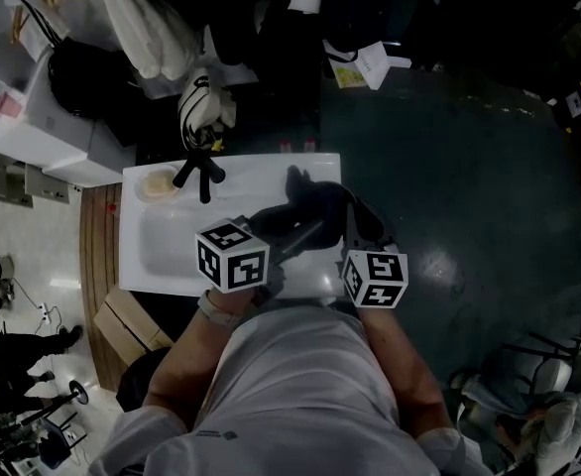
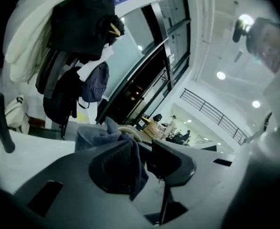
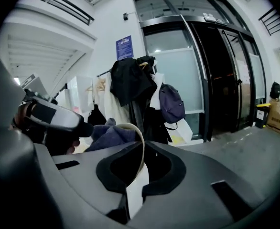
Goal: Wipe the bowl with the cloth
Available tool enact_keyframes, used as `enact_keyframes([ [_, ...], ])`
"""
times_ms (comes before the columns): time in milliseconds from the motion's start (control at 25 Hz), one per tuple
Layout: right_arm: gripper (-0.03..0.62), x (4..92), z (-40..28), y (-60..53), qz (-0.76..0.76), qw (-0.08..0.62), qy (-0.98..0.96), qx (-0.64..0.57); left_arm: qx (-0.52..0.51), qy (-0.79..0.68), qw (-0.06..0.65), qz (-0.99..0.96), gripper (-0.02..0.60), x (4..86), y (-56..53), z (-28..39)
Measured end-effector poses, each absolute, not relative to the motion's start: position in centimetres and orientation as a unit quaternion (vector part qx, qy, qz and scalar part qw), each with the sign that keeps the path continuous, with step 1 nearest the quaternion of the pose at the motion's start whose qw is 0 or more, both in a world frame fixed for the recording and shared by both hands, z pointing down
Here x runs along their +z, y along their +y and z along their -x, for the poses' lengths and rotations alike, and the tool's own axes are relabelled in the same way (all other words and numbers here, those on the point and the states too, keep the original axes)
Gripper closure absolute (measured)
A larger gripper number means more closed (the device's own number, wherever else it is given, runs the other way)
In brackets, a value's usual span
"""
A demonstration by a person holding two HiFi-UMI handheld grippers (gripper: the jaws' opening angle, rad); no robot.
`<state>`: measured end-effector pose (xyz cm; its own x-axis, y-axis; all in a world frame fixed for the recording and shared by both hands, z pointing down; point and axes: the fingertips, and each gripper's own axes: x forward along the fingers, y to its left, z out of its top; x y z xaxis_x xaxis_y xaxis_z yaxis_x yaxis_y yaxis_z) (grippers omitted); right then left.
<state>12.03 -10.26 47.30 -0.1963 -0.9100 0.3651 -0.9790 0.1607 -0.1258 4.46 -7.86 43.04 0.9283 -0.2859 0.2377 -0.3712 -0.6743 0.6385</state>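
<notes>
In the right gripper view, my right gripper (image 3: 141, 168) is shut on the rim of a white bowl (image 3: 136, 185), which stands on edge between its jaws. A blue-grey cloth (image 3: 107, 133) is bunched in the bowl's mouth. In the left gripper view, my left gripper (image 2: 142, 154) is shut on that cloth (image 2: 112, 136), and the bowl's pale rim (image 2: 130, 130) shows just behind it. In the head view both grippers, left (image 1: 295, 238) and right (image 1: 358, 221), meet over the white sink top (image 1: 172, 251) at the dark cloth (image 1: 308, 194). There the bowl is hidden.
A black faucet-like fitting (image 1: 199, 172) and a beige round dish (image 1: 158, 184) sit at the sink top's far left. Coats and bags (image 3: 133, 80) hang on a rack behind it. Dark floor (image 1: 469, 196) lies to the right, and cardboard boxes (image 1: 122, 325) stand at the lower left.
</notes>
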Motion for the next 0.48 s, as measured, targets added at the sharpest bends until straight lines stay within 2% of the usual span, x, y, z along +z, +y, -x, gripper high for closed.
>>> enact_keyframes([
  [120, 0.562, 47.7, -12.6, -10.2, -0.630, 0.094, -0.748, 0.189, 0.085, -0.265, 0.274, -0.920, 0.459, 42.9, -9.8, -2.5],
  [240, 0.562, 47.6, -12.3, -10.0, -0.624, 0.086, -0.753, 0.188, 0.148, -0.340, 0.165, -0.914, 0.425, 44.1, -11.5, -0.9],
  [320, 0.562, 47.5, -11.9, -9.9, -0.620, 0.088, -0.758, 0.184, 0.164, -0.334, 0.161, -0.914, 0.402, 45.0, -11.6, -1.1],
  [480, 0.562, 47.4, -11.4, -9.7, -0.616, 0.094, -0.762, 0.178, 0.171, -0.307, 0.194, -0.916, 0.407, 45.9, -11.0, -2.0],
])
